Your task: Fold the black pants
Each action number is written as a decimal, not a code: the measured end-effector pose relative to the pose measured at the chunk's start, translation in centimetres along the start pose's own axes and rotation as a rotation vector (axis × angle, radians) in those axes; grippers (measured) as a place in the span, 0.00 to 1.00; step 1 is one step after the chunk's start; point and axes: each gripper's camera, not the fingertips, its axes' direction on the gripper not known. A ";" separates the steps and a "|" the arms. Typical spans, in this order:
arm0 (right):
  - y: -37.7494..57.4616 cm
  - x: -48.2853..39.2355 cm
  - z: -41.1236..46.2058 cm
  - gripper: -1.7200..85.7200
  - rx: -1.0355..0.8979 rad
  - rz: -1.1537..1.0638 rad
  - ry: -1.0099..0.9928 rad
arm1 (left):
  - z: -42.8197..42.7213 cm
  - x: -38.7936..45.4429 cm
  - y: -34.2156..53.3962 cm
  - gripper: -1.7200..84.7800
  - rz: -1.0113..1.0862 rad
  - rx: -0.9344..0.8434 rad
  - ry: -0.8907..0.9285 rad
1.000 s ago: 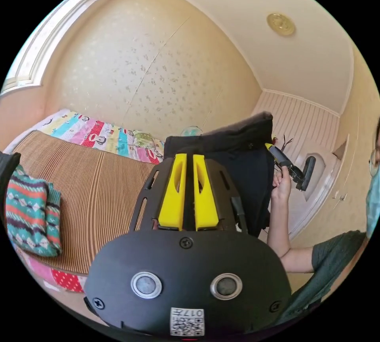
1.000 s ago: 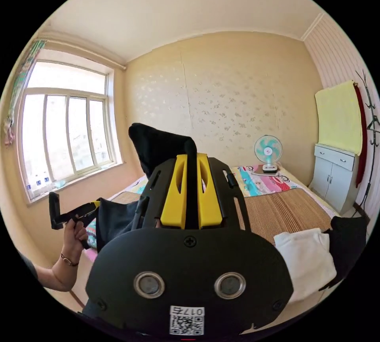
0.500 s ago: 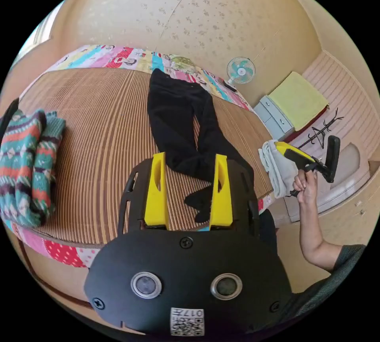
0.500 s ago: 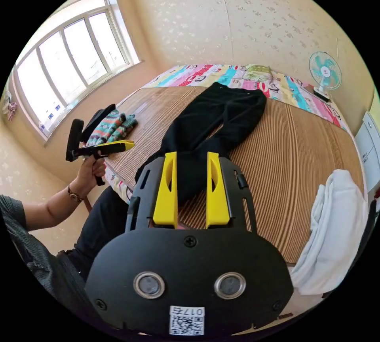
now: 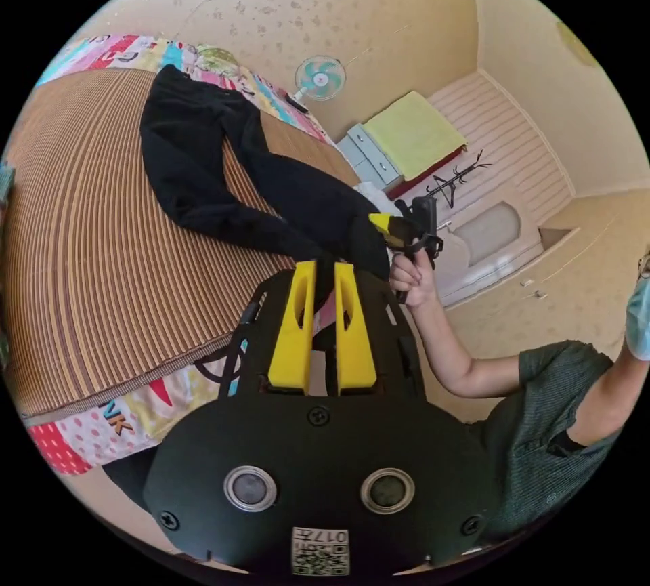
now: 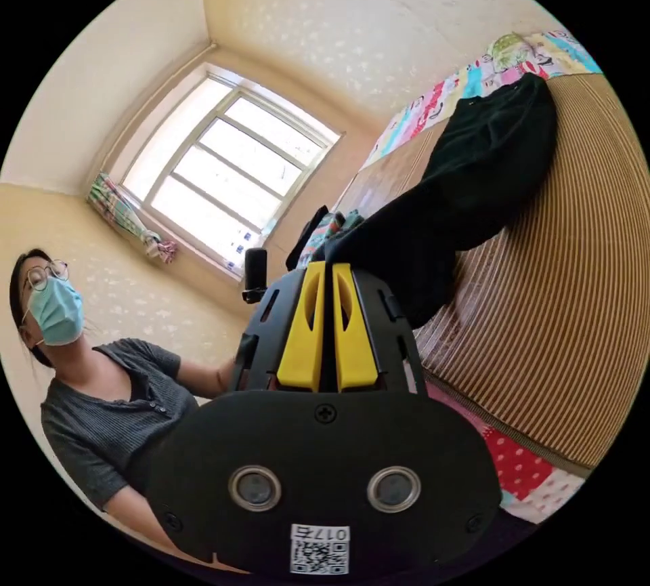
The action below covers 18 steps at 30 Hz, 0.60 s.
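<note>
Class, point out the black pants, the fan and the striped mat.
black pants (image 5: 196,159), left gripper view, upper leg cloth.
fan (image 5: 319,78), left gripper view, blade guard.
striped mat (image 5: 88,261), left gripper view, bare part.

Black pants (image 5: 203,159) — legs spread on the striped mat (image 5: 81,261), near ends lifted.

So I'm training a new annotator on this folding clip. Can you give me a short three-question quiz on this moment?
1. True or false: the left gripper has its jaws closed on the black pants.
2. What do the pants lie on? A) a bare floor B) a striped mat on the bed C) a chair
3. What pale thing stands past the far end of the bed in the left gripper view?

Key: 1 true. 2 B. 3 a small fan.
</note>
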 end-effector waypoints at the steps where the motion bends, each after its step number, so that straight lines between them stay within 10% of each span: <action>1: 1.8 0.2 -4.1 0.05 0.093 0.032 0.057 | -0.7 0.5 0.7 0.13 -0.005 0.011 -0.054; 8: 12.4 3.8 -14.0 0.03 0.064 0.492 0.718 | 3.2 -3.5 5.4 0.23 -0.294 -0.098 -0.208; 18: 8.6 3.3 -14.5 0.04 0.101 0.391 0.624 | 8.0 -6.1 8.6 0.07 -0.364 -0.289 -0.064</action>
